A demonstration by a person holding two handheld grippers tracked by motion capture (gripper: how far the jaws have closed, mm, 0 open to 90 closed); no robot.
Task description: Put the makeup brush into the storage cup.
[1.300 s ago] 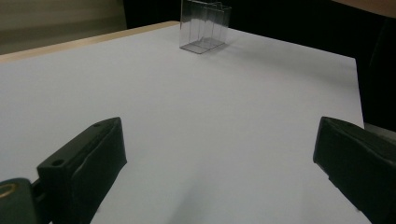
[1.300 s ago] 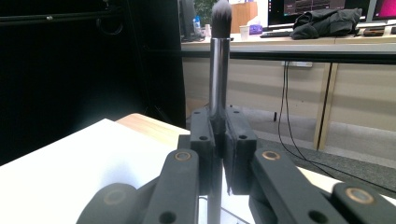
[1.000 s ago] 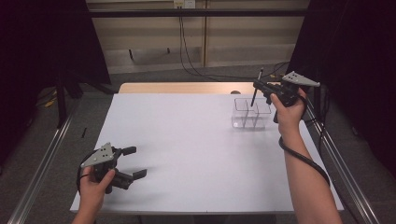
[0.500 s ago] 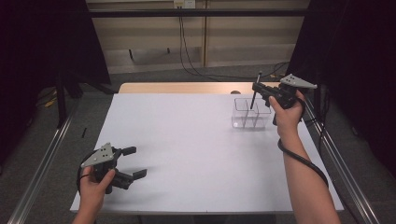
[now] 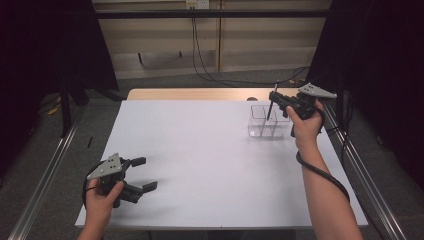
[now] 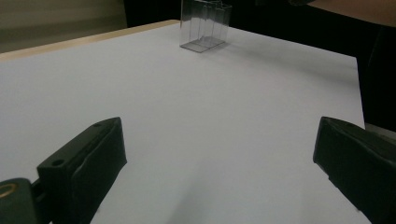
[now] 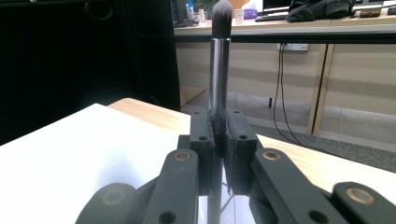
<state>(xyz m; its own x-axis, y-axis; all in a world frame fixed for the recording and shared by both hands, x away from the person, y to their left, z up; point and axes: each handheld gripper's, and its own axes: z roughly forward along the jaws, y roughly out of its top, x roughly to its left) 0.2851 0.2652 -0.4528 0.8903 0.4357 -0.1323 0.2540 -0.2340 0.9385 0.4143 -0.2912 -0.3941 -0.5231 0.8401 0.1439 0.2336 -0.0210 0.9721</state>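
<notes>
Our right gripper (image 5: 278,101) is pinched tight on a makeup brush (image 5: 272,103), its two black jaws pressed against the slim handle from both sides. In the right gripper view the brush (image 7: 219,70) stands upright between the jaws, a shiny metal ferrule rising to a dark, soft tuft at the top. From the high view we see the brush a little tilted, tuft up, its lower end reaching down into a clear plastic organizer box (image 5: 268,121) with several compartments; which compartment the tip is over we cannot tell. We hold this gripper above the box, at the far right part of the worktop (image 5: 210,150), close to its far edge and near its right edge. The box stands upright on the white surface, and through the left gripper view we see it (image 6: 205,25) far off, see-through, with its dividers showing.

Our left gripper (image 5: 131,174) is at the near left corner of the worktop, well apart from the box and the brush. Its jaws are spread wide with nothing between them; in the left gripper view they stand at either side with bare white surface in the gap. Beyond the far edge of the white surface a strip of wooden tabletop (image 5: 200,94) shows.
</notes>
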